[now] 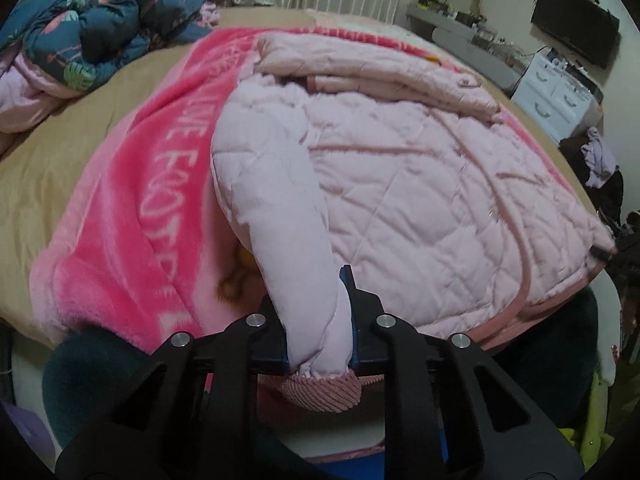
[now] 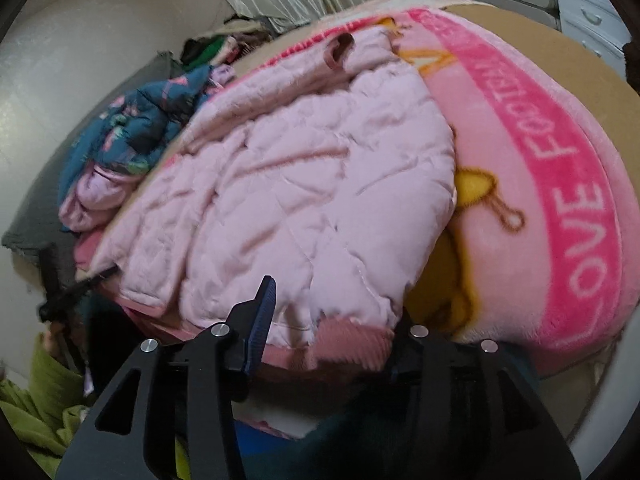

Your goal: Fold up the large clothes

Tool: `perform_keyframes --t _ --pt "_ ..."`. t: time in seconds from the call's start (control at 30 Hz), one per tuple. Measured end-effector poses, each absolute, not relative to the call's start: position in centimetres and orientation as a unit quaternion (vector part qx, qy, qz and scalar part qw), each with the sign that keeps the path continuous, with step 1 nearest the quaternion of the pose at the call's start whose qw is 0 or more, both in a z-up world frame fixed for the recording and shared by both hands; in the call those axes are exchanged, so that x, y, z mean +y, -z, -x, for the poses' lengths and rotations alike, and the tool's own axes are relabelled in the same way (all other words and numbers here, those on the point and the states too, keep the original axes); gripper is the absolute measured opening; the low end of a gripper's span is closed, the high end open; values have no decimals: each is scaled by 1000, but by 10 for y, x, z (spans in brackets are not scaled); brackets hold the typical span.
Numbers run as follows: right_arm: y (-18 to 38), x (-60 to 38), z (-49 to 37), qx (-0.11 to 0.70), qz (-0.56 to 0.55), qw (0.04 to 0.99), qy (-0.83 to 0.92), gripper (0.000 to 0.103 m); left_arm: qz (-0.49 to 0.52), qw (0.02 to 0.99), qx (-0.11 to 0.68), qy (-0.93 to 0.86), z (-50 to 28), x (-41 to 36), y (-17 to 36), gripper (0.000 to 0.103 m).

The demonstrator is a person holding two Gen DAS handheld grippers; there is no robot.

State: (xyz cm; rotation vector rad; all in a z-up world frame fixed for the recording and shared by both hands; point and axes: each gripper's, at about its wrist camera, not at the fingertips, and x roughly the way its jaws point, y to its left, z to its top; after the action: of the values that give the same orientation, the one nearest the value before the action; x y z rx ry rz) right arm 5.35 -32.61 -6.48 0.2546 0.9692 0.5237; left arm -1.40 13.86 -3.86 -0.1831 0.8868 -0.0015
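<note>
Sleeve (image 1: 288, 216) of pink quilted jacket (image 1: 400, 184) is clamped in left gripper (image 1: 318, 320), jaws pinched tight just above the ribbed corduroy-look cuff (image 1: 324, 392). Jacket lies flat on a fuzzy pink blanket (image 1: 132, 200) over the bed, body spreading from centre toward 3 o'clock in the left view, far sleeve already folded across at 12.

Right gripper (image 2: 332, 320) has jaws wide apart, straddling the jacket hem (image 2: 344, 340) at 6 o'clock; frame is blurred there, so contact with the fabric is unclear, probably not gripping.

Risks: padded shell looks slick and puffy, so the sleeve may slide out of the pinch if pulled hard. Carrying it over with no second hold could drag the body and bunch the quilting. Plush blanket may ride along and wrinkle underneath.

Crumpled teal floral garment (image 1: 100, 24) sits at 10 o'clock, well apart.
</note>
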Motion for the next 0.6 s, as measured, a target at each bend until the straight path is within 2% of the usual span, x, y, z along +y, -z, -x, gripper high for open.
perform_keyframes --t 0.07,0.17,0.3,0.33,0.4,0.47,0.6 --pt "73 -325 -54 471 -126 838 -247 60 90 903 420 3 12 139 33 11" --pt "90 -324 -54 489 -124 830 -238 64 96 907 410 6 11 139 26 11" --pt "103 -324 -54 494 -138 824 -242 64 101 909 404 7 10 139 21 11" --pt "104 -326 -55 491 -142 824 -244 61 100 909 404 6 10 139 20 11" --pt "99 -333 -53 475 -156 830 -249 34 102 910 402 6 10 139 19 11" --pt "89 -342 -51 448 -175 837 -261 19 104 911 400 4 11 139 18 11" --pt "57 -344 -46 383 -179 861 -281 14 108 915 389 4 9 143 11 11"
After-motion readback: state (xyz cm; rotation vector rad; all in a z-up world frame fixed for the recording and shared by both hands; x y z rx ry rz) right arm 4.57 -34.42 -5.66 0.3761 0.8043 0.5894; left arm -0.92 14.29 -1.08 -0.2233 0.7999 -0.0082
